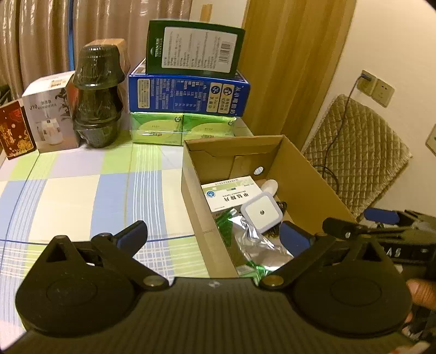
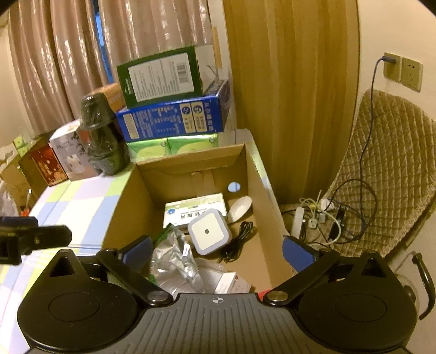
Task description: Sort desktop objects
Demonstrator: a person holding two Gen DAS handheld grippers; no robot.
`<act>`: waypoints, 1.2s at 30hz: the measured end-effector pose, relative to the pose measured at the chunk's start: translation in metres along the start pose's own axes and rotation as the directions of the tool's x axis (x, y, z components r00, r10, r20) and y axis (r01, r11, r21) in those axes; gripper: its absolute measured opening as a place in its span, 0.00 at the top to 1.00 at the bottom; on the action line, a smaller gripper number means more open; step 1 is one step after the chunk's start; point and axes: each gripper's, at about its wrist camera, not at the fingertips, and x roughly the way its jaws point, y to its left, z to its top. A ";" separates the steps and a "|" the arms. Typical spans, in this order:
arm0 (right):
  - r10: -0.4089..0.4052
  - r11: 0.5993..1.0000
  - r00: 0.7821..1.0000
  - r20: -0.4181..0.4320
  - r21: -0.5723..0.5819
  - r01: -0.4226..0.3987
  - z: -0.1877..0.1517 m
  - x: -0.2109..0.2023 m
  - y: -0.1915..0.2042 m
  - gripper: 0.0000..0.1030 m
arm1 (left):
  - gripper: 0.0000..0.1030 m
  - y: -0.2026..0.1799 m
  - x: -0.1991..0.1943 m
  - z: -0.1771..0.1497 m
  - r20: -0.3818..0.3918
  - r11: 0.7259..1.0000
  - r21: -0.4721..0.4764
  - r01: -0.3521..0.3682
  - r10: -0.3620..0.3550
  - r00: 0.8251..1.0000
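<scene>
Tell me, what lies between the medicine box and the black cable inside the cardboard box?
In the right wrist view, the white square night light lies between the medicine box and the black cable.

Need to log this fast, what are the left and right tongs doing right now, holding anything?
Left tongs: open wide, holding nothing.
Right tongs: open wide, holding nothing, above the cardboard box.

Pale wall [image 2: 395,24] with two sockets [image 2: 402,69], one plugged; shiny beige curtains [image 2: 54,68]; ochre drape [image 2: 286,81]; quilted tan chair cover [image 2: 387,168]; checked tablecloth [image 1: 81,190]; warm dim light.
</scene>
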 end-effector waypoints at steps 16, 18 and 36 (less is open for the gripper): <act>0.004 1.000 0.999 -0.050 -0.023 -0.005 -0.034 -0.071 0.016 0.02 | 0.01 -0.021 -0.064 -0.058 0.020 0.999 -0.037 -0.040 0.041 0.999; -0.002 1.000 0.998 -0.057 -0.021 0.001 -0.040 -0.080 0.017 0.02 | 0.01 -0.023 -0.069 -0.066 0.003 0.998 -0.049 -0.043 0.043 0.999; -0.019 1.000 0.998 -0.065 -0.026 0.017 -0.090 -0.147 0.031 0.02 | 0.01 -0.040 -0.132 -0.116 -0.022 0.997 -0.077 -0.033 0.031 0.999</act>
